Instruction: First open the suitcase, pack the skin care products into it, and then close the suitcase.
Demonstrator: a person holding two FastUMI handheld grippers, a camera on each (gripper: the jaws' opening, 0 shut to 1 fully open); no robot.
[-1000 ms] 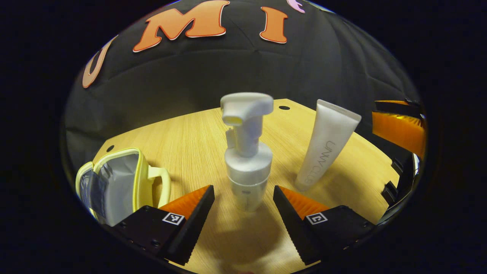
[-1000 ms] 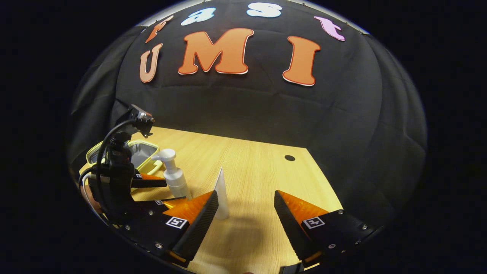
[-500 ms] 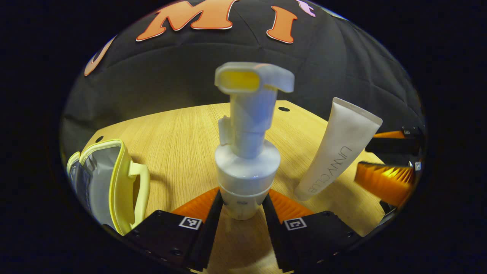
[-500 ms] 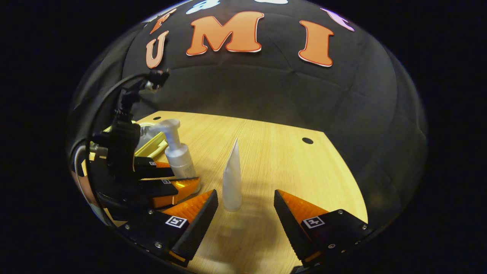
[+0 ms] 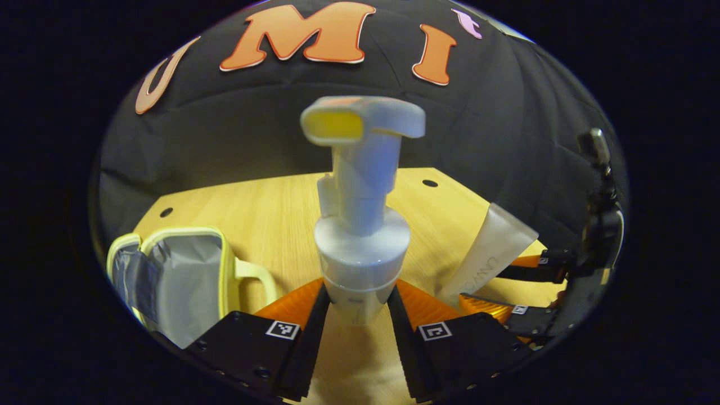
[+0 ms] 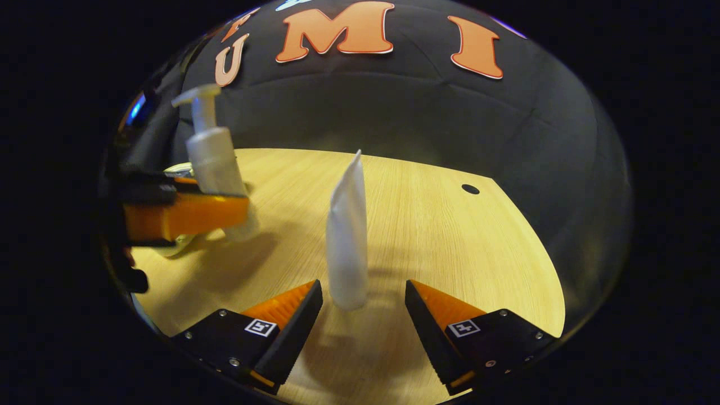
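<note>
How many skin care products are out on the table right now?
2. The pump bottle is clamped in the left gripper, right of the open suitcase. The tube stands upright between the open fingers of the right gripper. More could be hidden inside the suitcase.

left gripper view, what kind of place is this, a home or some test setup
Most likely a staged recording booth, not a home: a black cloth wall hangs behind a bare wooden table, where a pump bottle, a tube and an open yellow case are laid out.

Wooden table, tube, open suitcase
</note>
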